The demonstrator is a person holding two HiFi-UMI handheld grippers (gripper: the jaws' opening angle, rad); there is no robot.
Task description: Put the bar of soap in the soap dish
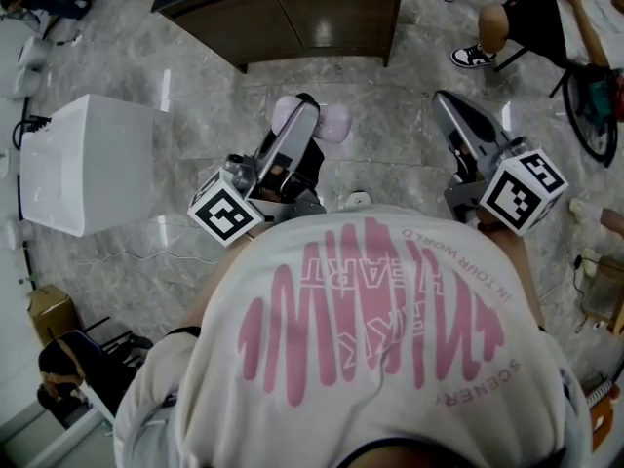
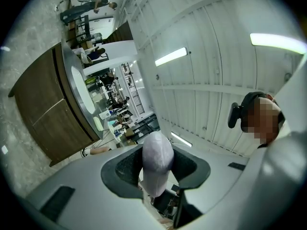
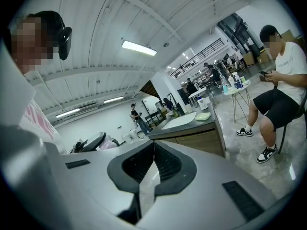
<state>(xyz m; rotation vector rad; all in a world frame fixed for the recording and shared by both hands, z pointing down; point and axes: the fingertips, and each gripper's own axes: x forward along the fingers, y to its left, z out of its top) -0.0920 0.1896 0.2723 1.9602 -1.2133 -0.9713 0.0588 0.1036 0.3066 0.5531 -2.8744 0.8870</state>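
Overhead, our left gripper [image 1: 306, 107] grips the bar of soap [image 1: 337, 125], its long axis crossing the jaws, with the cabinet [image 1: 292, 18] ahead. Left gripper view: the pads pinch the soap mid-length. Right gripper view: our right gripper [image 3: 152, 150] is closed and empty; a pale green dish [image 3: 203, 116], likely the soap dish, sits well apart.

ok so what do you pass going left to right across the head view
white box-shaped unit → left gripper holding pale lilac oval bar of soap → right gripper → black wheel
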